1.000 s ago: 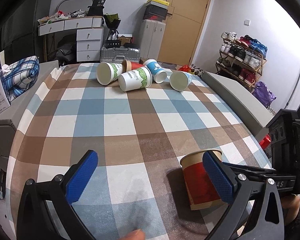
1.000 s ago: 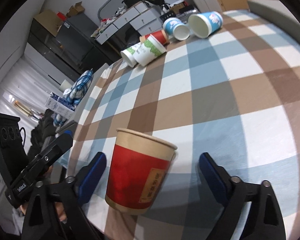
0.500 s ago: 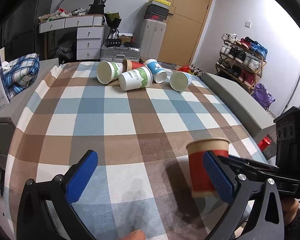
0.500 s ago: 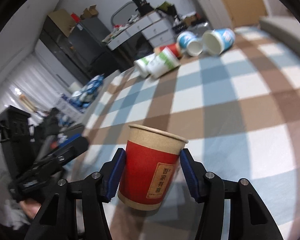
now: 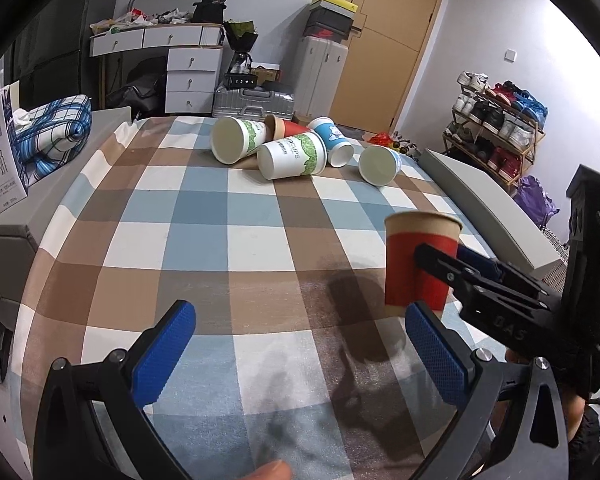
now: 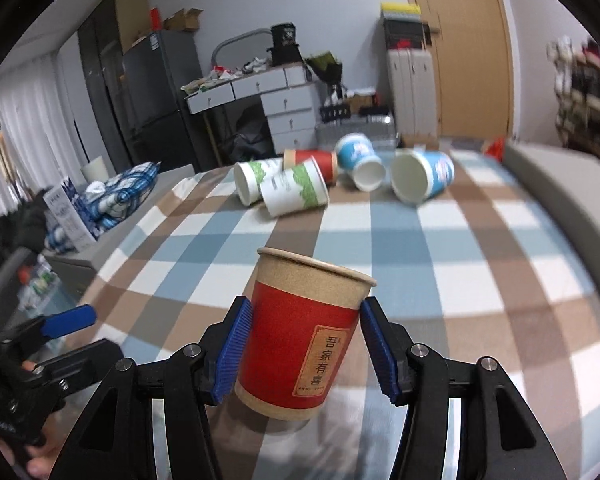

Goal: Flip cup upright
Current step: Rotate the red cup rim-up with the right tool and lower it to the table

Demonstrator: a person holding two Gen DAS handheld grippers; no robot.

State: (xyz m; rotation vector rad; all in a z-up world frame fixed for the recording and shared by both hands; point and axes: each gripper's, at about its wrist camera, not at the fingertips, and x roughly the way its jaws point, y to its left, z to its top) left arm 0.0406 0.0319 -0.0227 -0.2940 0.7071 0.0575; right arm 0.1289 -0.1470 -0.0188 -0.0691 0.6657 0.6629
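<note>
On the left side, the left gripper (image 5: 300, 344) hangs low over the checked tablecloth (image 5: 204, 248). Its two blue pads are far apart and nothing sits between them. It is not helping right now.

In the middle, at the far end of the table, five paper cups lie tipped on their sides in a bunch. Going left to right, there is a green-and-white cup (image 5: 236, 144) with its mouth facing the camera, a second red cup (image 5: 286, 129) tucked behind, a bigger green-and-white cup (image 5: 292, 157), a blue cup (image 5: 332, 142), and another blue cup (image 5: 380, 165) a little apart from the rest. None of these is standing up.

On the right, the right gripper (image 6: 307, 350) has its blue pads pressed on both sides of the red cup (image 6: 300, 340). The red cup is mouth up and almost straight, leaning just a little. It looks like it is held a bit above the cloth, with a dark shadow under it, though whether its bottom touches the table cannot be told for sure.

So the turning part for this red cup looks done. What seems left is to set it down flat on the cloth and let go. If all the cups need flipping, the five lying ones are still to do.
</note>
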